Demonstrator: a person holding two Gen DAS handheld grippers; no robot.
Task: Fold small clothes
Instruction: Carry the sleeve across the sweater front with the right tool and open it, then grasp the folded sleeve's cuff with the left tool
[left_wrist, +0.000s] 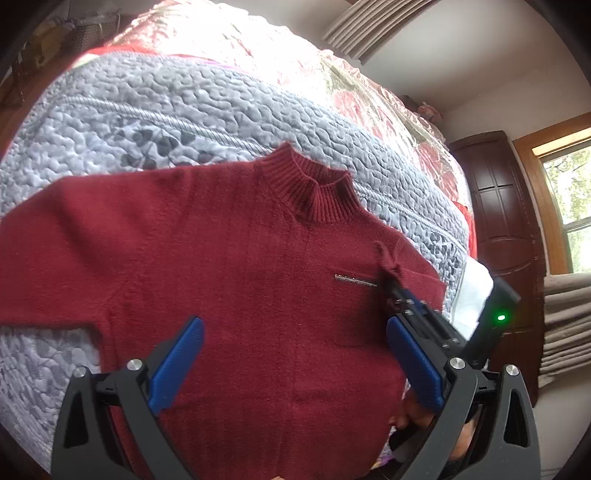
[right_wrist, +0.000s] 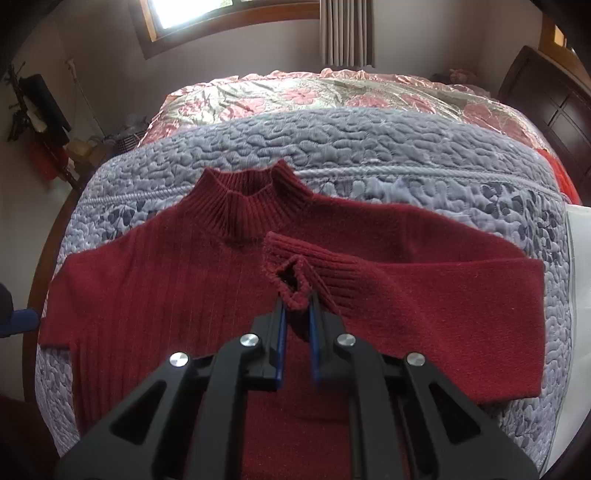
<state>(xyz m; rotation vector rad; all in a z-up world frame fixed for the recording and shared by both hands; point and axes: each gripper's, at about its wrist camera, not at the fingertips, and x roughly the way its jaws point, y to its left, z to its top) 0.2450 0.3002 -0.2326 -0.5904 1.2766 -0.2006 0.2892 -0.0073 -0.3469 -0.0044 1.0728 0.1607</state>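
On quilt (right_wrist: 406, 155): one sweater (right_wrist: 166, 280), two grippers (right_wrist: 297, 314).

Sweater (right_wrist: 184, 295): dark red knit throughout, ribbed collar (right_wrist: 251, 206) and ribbed cuff (right_wrist: 314, 258) in the same red; small silver bar tag (left_wrist: 354, 279) on the chest.
Quilt (right_wrist: 369, 147): grey-lavender, pebble-stitched, with a band of darker grey leaf print.
Bedspread (right_wrist: 295, 92): shiny pink and beige, floral pattern.
Left gripper (left_wrist: 295, 369): black frame, blue finger pads (left_wrist: 177, 369), silver bolts.
Right gripper (right_wrist: 297, 332): black with blue pads; green light on its body in the left wrist view.
Curtain (right_wrist: 347, 29): grey-beige.
Wardrobe (left_wrist: 506, 221): dark brown wood.
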